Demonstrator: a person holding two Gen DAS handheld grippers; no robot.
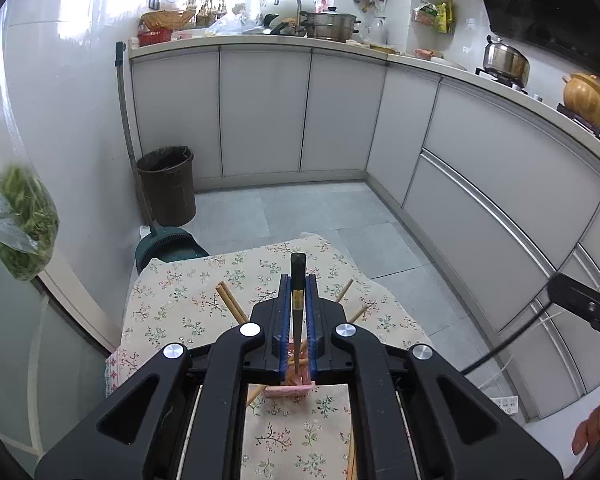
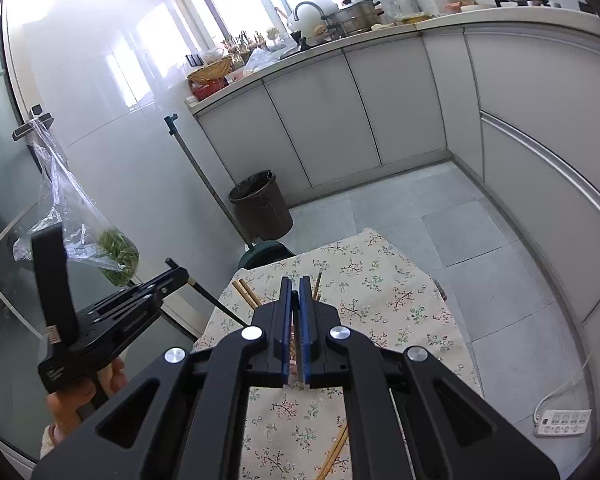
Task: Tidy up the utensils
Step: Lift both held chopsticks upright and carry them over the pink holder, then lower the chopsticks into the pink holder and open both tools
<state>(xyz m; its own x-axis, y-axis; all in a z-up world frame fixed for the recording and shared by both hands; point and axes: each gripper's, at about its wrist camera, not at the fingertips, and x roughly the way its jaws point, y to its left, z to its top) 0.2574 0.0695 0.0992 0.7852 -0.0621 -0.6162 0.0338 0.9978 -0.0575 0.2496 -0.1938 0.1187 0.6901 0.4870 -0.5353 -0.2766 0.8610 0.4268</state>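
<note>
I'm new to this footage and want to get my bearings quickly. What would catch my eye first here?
First, the two black grippers with blue pads: the left gripper is shut on a dark chopstick with a gold band, and the right gripper is shut on a thin dark stick. Below them, pale wooden chopsticks lie scattered on the floral tablecloth. At the left wall hangs a clear plastic bag of greens.
</note>
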